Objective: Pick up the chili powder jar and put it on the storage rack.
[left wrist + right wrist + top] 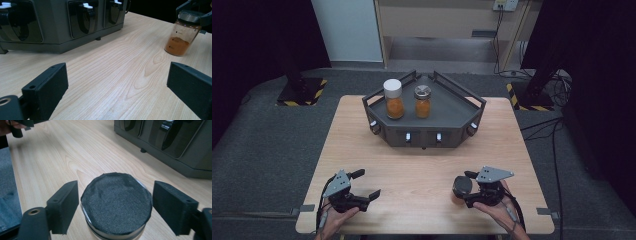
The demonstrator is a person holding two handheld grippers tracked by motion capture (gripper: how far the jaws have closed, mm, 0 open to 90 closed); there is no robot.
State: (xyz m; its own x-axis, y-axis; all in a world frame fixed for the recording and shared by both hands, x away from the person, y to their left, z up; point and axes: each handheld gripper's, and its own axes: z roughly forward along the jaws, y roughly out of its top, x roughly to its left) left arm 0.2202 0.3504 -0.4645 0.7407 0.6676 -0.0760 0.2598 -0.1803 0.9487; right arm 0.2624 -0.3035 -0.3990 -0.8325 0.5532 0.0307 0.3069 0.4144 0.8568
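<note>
A glass jar of orange powder (181, 40) stands on the wooden table (412, 170) at the near right, its dark fuzzy lid (116, 205) facing up. My right gripper (462, 186) reaches in from the right with one pad on each side of that lid, both touching its rim. From the left gripper view, the right gripper (191, 12) sits around the jar's top. My left gripper (368, 183) rests at the near left, jaws wide open with only bare wood between the pads (50, 82).
A dark grey angular stand (447, 120) occupies the table's far middle, with clip slots along its front (85, 17). On it stand a white-lidded jar (393, 99) and a metal-lidded jar (422, 101), both holding orange powder. Bare wood lies between the two grippers.
</note>
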